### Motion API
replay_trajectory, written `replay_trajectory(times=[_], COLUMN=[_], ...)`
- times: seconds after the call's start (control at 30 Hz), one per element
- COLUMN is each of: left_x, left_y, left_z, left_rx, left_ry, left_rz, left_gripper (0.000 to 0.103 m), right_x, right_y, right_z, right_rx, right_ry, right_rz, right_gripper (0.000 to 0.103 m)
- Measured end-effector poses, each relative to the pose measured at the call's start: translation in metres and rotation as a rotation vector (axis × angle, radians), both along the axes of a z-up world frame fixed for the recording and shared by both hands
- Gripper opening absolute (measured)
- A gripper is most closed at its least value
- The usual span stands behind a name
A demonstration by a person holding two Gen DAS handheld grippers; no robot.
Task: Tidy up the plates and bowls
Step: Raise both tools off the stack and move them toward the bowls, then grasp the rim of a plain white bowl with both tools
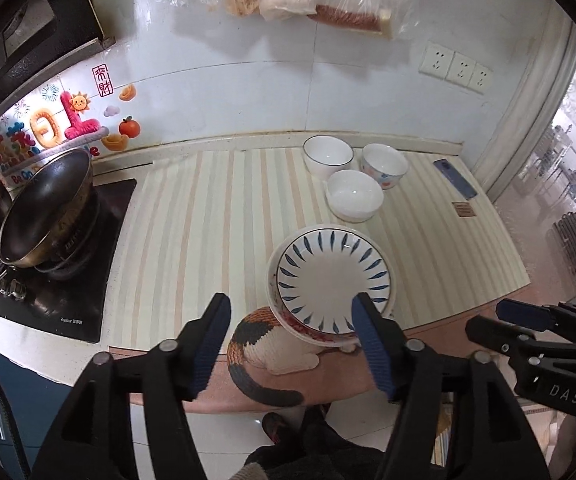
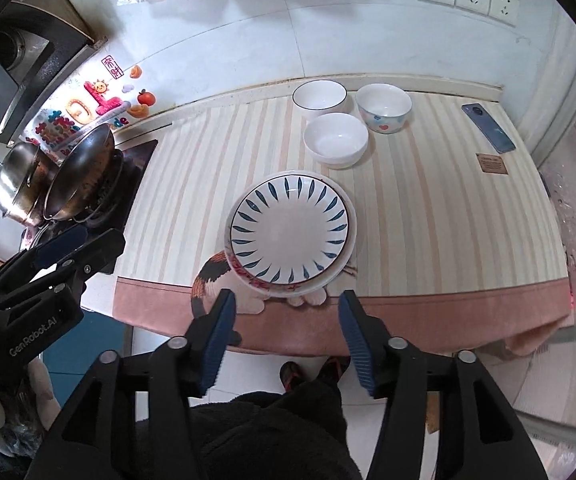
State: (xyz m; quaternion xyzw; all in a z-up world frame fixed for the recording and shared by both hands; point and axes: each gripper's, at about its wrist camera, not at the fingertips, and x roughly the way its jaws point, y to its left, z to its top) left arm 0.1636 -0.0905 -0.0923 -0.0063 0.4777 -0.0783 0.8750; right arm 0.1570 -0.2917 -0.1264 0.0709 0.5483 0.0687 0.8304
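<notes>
Near the counter's front edge, two stacked plates lie flat, faces up; round, no long axis. Three bowls cluster upright by the back edge. Left gripper and right gripper both gape wide, holding nothing, short of the plates.

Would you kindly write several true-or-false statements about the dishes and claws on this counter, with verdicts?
1. The blue-leaf plate sits on top of another plate. True.
2. Five bowls stand behind the plates. False: three bowls, among them the heart-patterned bowl.
3. Both the left claw and the right claw are open and empty. True.
4. The phone lies inside a bowl. False: it lies flat on the striped mat.
5. The wok sits on the stove. True.
</notes>
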Motion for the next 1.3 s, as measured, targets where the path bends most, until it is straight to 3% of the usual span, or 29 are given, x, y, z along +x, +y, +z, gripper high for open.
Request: replay_trajectory(times=[0.37,0.57,0.77,0.93,1.17,1.3], left_x=[-0.006,0.017,0.064,0.142,0.243,0.283], left_y=[0.000,-0.013,-0.034,-0.050,-0.068,-0.083], left_z=[0.008,0.000,-0.019,-0.057,-0.121,-0.166], left_rx=[0.003,0.034,0.060,0.001,-0.062,-0.082], left_ry=[-0.027,-0.029,-0.026,0.086,0.203,0.306], left_rz=[-0.016,0.034,0.108,0.163,0.172,0.128], left_gripper=[0.062,0.062,0.062,0.062,0.060,0.052], right_x=[-0.008,0.028,0.094,0.173,0.276,0.320], right_y=[-0.012,-0.038,-0.073,-0.101,-0.121,-0.126], right_z=[0.010,-0.002,-0.027,-0.064,-0.148,-0.206], right_rx=[0.019,0.042,0.056,0.077,0.180,0.260], right_ry=[-0.023,-0.014,0.015,0.058,0.187,0.282], right_rz=[-0.059,-0.055,-0.033,-0.025,-0.028,-0.052], right_gripper=[0.062,0.062,0.062,0.062,0.061,0.049])
